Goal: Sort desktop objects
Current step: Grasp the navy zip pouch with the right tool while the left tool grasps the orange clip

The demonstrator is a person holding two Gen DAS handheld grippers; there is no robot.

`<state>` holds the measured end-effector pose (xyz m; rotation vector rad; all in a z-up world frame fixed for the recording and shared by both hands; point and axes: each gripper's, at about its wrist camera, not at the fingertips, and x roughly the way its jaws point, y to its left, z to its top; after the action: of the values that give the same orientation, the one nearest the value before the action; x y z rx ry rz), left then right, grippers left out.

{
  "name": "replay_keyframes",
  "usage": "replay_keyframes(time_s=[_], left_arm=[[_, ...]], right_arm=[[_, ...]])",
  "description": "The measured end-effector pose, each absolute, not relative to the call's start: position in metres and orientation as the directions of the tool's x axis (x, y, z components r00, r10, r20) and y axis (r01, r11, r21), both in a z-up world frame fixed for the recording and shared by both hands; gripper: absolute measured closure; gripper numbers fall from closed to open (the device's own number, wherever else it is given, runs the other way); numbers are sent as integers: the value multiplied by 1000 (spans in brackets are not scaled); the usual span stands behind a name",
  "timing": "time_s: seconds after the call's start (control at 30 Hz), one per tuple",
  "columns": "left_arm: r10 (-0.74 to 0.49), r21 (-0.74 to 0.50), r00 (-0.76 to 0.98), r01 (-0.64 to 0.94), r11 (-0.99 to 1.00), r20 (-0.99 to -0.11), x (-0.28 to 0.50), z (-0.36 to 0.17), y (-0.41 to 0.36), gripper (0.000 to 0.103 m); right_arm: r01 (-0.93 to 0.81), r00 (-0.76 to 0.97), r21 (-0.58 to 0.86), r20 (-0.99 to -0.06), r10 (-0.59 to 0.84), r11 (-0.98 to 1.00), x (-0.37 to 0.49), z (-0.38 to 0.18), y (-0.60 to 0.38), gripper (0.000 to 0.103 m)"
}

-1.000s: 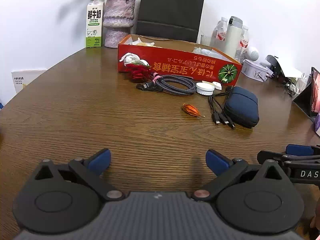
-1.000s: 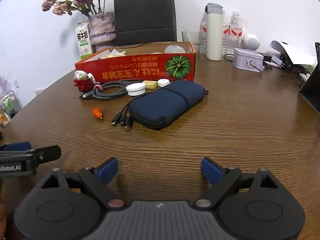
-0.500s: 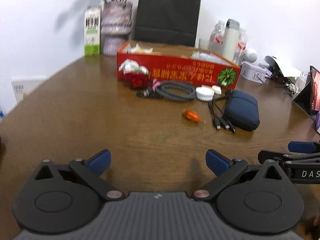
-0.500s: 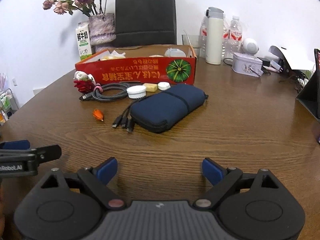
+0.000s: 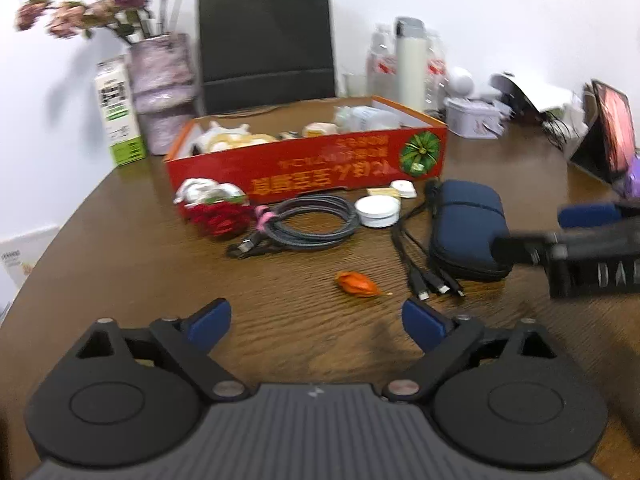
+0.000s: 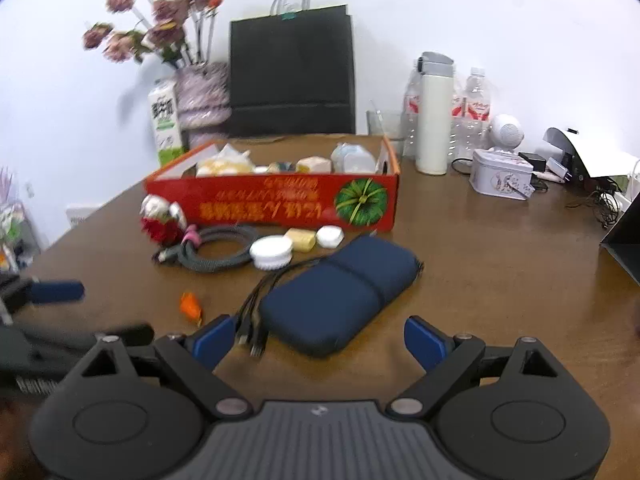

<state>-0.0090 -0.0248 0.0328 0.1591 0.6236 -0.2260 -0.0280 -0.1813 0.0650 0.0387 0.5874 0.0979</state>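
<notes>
On the wooden table (image 6: 500,280), before the red box (image 6: 272,196), lies the navy pouch (image 6: 336,296) — soft and light, I judge, best pinched across its narrow middle. It sits just ahead of the right gripper (image 6: 318,340), whose jaws stand apart and empty. The small orange wrapped piece (image 5: 356,284) — crinkly, featherweight — lies just ahead of the left gripper (image 5: 316,320), likewise spread and empty.

We're in an office/meeting rm: round wood table (image 6: 500,264) by a white wall, w/ black paper bag (image 6: 292,72), flower vase (image 6: 202,96), water bottles (image 6: 476,100), thermos (image 6: 434,112), charging cables (image 6: 600,196), laptop screen (image 5: 614,132).
</notes>
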Motion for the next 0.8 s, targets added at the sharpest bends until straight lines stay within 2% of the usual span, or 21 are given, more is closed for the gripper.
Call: replay_keyframes(time_s=[0.13, 0.27, 0.37, 0.43, 0.6, 0.63, 0.7, 0.8], left_arm=[[-191, 69, 757, 298, 952, -624, 7, 24, -34, 15], [-202, 58, 724, 317, 947, -660, 26, 14, -39, 24], [-218, 17, 719, 304, 952, -660, 36, 12, -35, 26], [-224, 14, 718, 309, 951, -659, 39, 12, -33, 31], [-237, 12, 722, 321, 947, -650, 37, 15, -28, 66], [-236, 11, 724, 319, 948, -649, 37, 15, -27, 69], [-237, 10, 726, 319, 948, -646, 36, 16, -25, 84], [-236, -7, 724, 304, 953, -649, 34, 17, -23, 99]], right_arm=[[-55, 838, 79, -538, 89, 995, -13, 72, -187, 12], [-42, 839, 96, -538, 87, 995, -1, 75, -189, 12], [-34, 825, 115, -558, 93, 993, 14, 74, -190, 12], [-30, 805, 128, -585, 100, 991, 25, 71, -191, 12], [-10, 755, 161, -645, 113, 987, 51, 57, -189, 12], [-5, 745, 168, -657, 115, 986, 56, 55, -189, 12], [13, 727, 158, -680, 99, 987, 64, 49, -187, 10], [29, 707, 138, -703, 77, 990, 73, 42, -184, 11]])
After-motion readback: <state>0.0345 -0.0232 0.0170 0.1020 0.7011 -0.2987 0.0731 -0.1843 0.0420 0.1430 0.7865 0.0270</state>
